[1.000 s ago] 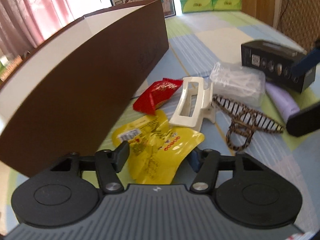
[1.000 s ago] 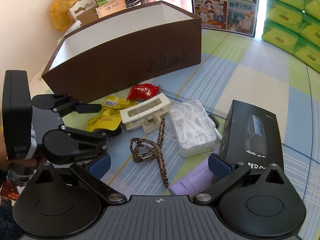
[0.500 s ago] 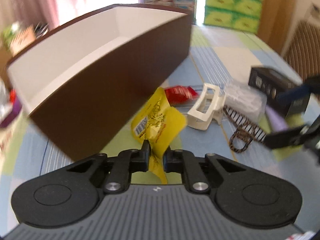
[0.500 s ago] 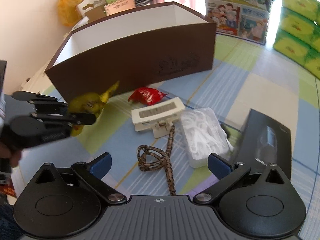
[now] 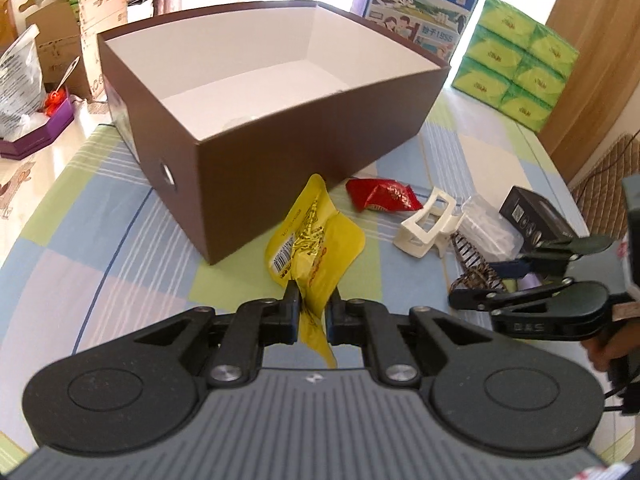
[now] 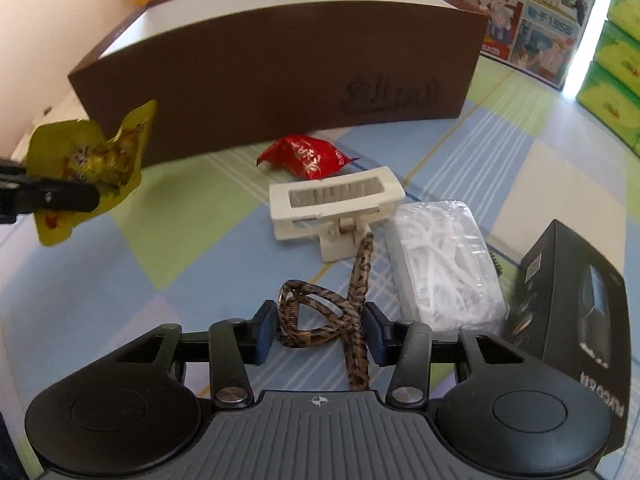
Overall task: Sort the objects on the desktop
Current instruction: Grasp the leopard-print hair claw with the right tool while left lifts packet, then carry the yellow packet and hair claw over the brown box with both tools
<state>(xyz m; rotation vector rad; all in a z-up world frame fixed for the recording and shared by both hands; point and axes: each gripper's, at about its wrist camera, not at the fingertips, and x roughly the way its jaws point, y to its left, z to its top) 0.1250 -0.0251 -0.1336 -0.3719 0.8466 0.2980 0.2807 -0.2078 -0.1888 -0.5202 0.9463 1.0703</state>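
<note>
My left gripper [image 5: 312, 312] is shut on a yellow snack packet [image 5: 316, 240] and holds it above the table, in front of the brown box [image 5: 304, 148]. The packet also shows in the right wrist view [image 6: 88, 160], at the left. My right gripper [image 6: 320, 328] is low over the table with its jaws partly open around a leopard-print hair band [image 6: 320, 312]; the pads do not visibly touch it. A red snack packet [image 6: 308, 156], a white hair claw [image 6: 336, 204], a clear pack of floss picks [image 6: 444, 268] and a black box [image 6: 580, 320] lie on the table.
The brown box has a white inside [image 5: 256, 80]. Green tissue packs [image 5: 516, 60] and a milk carton [image 5: 420, 12] stand behind it. A purple box [image 5: 36, 132] and bags sit at the far left. The checked tablecloth [image 5: 100, 248] covers the table.
My left gripper has lifted the yellow packet higher and drawn back from the box. My right gripper has dropped and narrowed its jaws around the leopard-print hair band.
</note>
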